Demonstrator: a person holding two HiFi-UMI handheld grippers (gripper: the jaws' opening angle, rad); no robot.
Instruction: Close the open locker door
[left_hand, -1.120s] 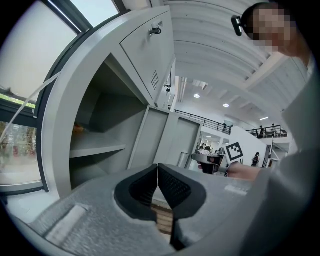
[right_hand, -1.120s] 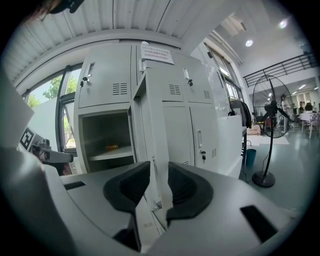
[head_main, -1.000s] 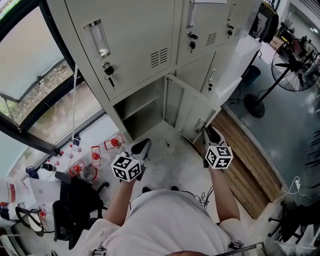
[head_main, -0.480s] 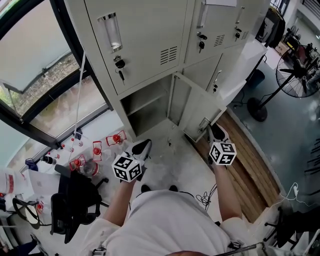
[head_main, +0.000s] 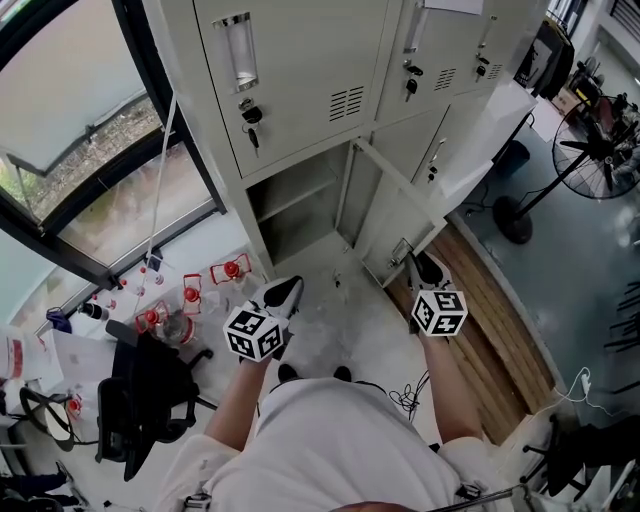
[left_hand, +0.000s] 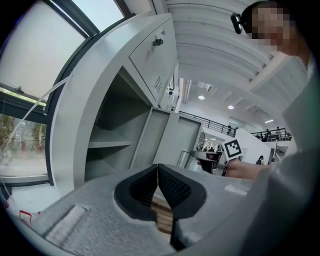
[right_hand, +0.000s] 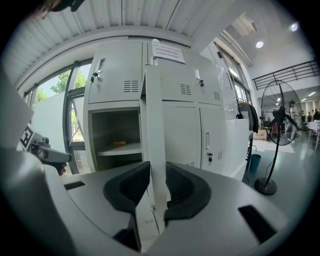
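We stand before a grey locker bank (head_main: 300, 70) that rises from the floor (head_main: 340, 310), beside a big window (head_main: 70, 110) on our left. Its lower left compartment (head_main: 290, 205) stands open. One shelf (right_hand: 117, 149) runs across it, and on that shelf lies a small orange thing we cannot identify. The door (head_main: 390, 215) of this compartment hangs from the right side of the opening and is swung well out toward us, with its free edge nearest to us.

A strip of wooden boards (head_main: 500, 330) runs along the floor on the right. Beyond it, well apart from the lockers, is a standing fan (head_main: 600, 140). A black chair (head_main: 150, 400) sits at the left edge of the floor, near a cluster of red-capped bottles (head_main: 190, 295) under the window.

The right gripper (right_hand: 158, 164) is at the door's free edge. The edge runs straight up between its two pads, which sit against it on both sides, pinching the door. The left gripper (left_hand: 158, 166) hangs in the air in front of the open compartment, touching nothing. Its pads are pressed together at the tips with nothing between them. Keys (head_main: 252, 128) hang in the locks of the closed upper doors.
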